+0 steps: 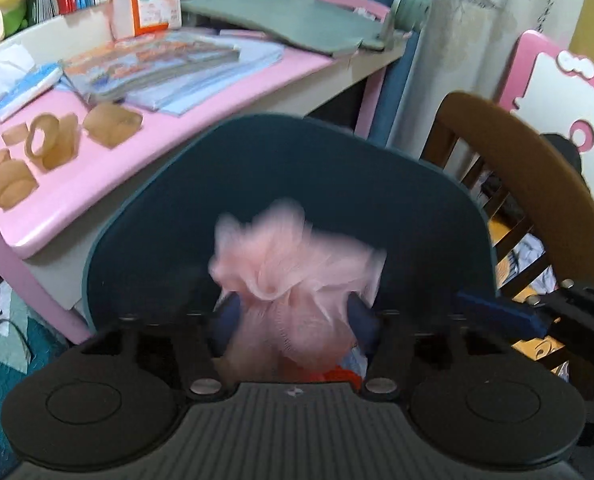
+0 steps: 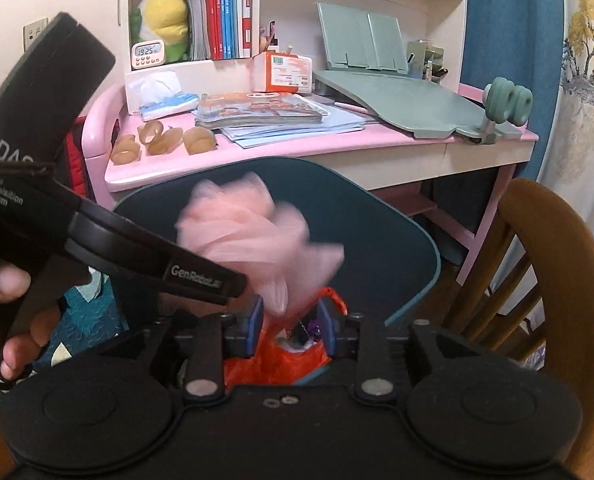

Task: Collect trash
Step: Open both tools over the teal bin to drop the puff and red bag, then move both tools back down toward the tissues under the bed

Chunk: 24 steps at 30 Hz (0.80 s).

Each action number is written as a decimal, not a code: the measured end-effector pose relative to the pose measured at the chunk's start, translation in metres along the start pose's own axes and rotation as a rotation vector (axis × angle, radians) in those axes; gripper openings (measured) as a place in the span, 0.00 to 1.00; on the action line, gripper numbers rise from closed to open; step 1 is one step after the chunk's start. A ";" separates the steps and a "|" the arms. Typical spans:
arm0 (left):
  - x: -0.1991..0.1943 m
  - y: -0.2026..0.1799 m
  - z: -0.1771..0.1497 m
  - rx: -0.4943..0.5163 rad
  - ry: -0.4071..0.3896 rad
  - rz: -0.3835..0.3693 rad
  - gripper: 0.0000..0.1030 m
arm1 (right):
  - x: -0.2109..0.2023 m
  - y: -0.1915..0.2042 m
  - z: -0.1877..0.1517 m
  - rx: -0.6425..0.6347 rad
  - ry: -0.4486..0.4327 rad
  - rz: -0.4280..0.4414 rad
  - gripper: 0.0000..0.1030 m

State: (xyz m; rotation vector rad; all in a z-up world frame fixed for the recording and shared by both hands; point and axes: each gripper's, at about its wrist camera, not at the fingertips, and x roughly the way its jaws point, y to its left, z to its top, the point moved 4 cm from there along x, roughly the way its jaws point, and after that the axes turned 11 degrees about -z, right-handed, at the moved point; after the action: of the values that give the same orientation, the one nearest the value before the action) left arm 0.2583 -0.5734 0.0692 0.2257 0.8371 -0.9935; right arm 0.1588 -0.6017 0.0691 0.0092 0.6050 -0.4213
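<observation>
Pink mesh puff (image 1: 293, 264): soft, very light, crushable, blurred; pinched by its gathered lower part in left gripper (image 1: 293, 316), jaws narrow around it, above orange bag (image 2: 297, 356). Best held at the bunched neck, likely to spring loose elsewhere. Right gripper (image 2: 289, 320): jaws part-open, just beside puff's lower end, contact not discernible. Behind: dark teal chair back (image 2: 377, 240), pink desk (image 2: 297, 152) with cardboard rolls (image 2: 165, 140), books, tissue box; wooden chair (image 2: 545, 248) alongside.

Left gripper (image 1: 297, 312) clamped on a blurred pink mesh puff (image 1: 293, 268), orange bag (image 1: 329, 374) just under it, dark chair back (image 1: 337, 184) ahead, pink desk (image 1: 109, 168) beyond to the left — brown tape rolls (image 1: 51, 142), books (image 1: 153, 64) — wooden chair (image 1: 537, 168) right.
</observation>
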 end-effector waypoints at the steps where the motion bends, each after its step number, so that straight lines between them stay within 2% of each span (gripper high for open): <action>1: -0.003 -0.001 0.001 -0.002 -0.010 0.002 0.68 | -0.001 0.000 0.000 0.000 0.002 -0.006 0.30; 12: -0.068 0.000 -0.012 -0.014 -0.105 0.027 0.70 | -0.036 0.011 0.008 -0.004 -0.041 0.019 0.41; 17: -0.116 0.007 -0.028 -0.021 -0.148 0.050 0.71 | -0.063 0.028 0.013 -0.021 -0.070 0.061 0.44; 20: -0.151 0.015 -0.041 -0.034 -0.186 0.074 0.80 | -0.080 0.043 0.015 -0.031 -0.078 0.095 0.45; 24: -0.199 0.028 -0.063 -0.057 -0.228 0.102 0.80 | -0.103 0.075 0.017 -0.072 -0.100 0.148 0.46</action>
State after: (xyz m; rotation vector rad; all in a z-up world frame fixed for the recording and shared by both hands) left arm 0.1942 -0.3953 0.1628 0.1030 0.6379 -0.8796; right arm 0.1214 -0.4959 0.1318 -0.0358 0.5170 -0.2546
